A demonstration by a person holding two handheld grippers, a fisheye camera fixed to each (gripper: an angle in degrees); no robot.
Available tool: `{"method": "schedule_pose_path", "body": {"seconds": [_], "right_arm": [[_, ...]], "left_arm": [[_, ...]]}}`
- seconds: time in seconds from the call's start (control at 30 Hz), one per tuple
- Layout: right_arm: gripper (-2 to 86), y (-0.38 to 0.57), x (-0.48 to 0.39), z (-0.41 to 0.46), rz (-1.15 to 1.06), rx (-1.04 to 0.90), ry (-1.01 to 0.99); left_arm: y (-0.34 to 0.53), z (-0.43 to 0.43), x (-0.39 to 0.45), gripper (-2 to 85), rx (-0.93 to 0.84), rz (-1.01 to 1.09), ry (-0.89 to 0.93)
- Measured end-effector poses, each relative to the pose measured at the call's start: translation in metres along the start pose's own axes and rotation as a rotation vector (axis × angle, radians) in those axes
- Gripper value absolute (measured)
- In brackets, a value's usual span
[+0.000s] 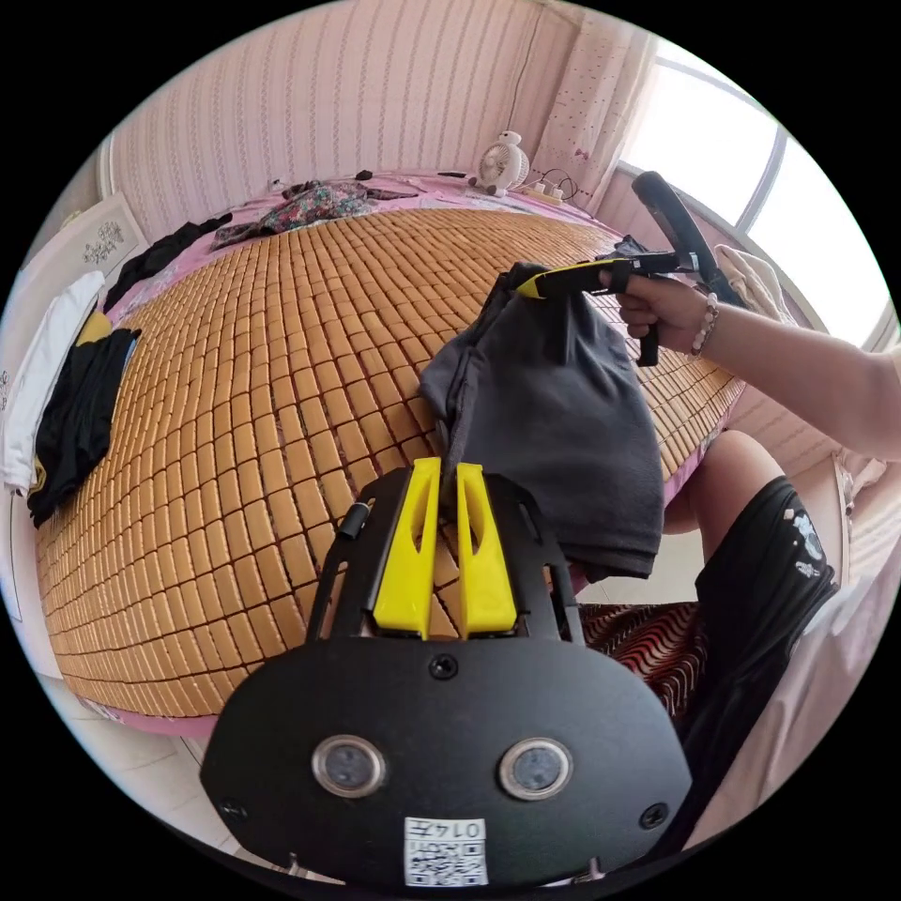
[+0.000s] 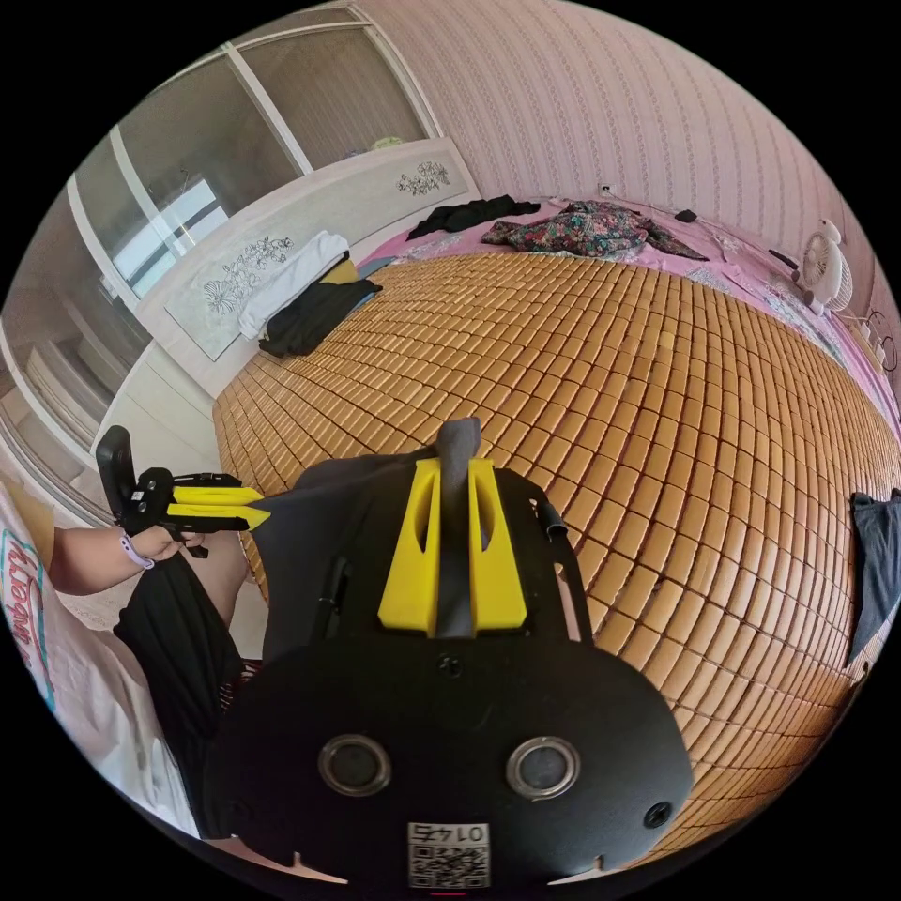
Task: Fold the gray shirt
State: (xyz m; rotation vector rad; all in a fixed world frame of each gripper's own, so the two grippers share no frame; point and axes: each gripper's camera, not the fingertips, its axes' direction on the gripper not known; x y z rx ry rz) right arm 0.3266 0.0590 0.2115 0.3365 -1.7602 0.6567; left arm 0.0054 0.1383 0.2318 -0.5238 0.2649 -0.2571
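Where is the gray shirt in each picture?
Left gripper view: the gray shirt hangs right of the middle, pinched by the left gripper below and the right gripper above.
Right gripper view: it is at the lower middle, bunched up between the yellow fingers.
Shared landmark: the white fan past the bamboo mat.

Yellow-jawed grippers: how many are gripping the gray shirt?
2. The left gripper pinches one edge of the gray shirt; the right gripper clamps another edge, lifting it over the bamboo mat.

gray shirt (image 2: 458,450) in right claw (image 2: 452,469)
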Motion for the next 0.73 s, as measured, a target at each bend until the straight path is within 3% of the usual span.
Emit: {"method": "schedule_pose_path", "body": {"seconds": [0.4, 0.57, 0.73], "right_arm": [[3.3, 0.074, -0.022, -0.227, 0.131, 0.555, -0.163], [3.3, 0.054, 0.005, -0.311, 0.088, 0.635, -0.094], [4.7, 0.006, 0.053, -0.390, 0.064, 0.601, 0.068]], "left_arm": [[-0.008, -0.108, 0.147, 1.5, 0.259, 0.271, 0.047], [-0.059, -0.090, 0.209, 1.4, 0.338, 0.401, 0.071], [-0.163, -0.002, 0.266, 1.7, 0.385, 0.510, 0.221]]}}
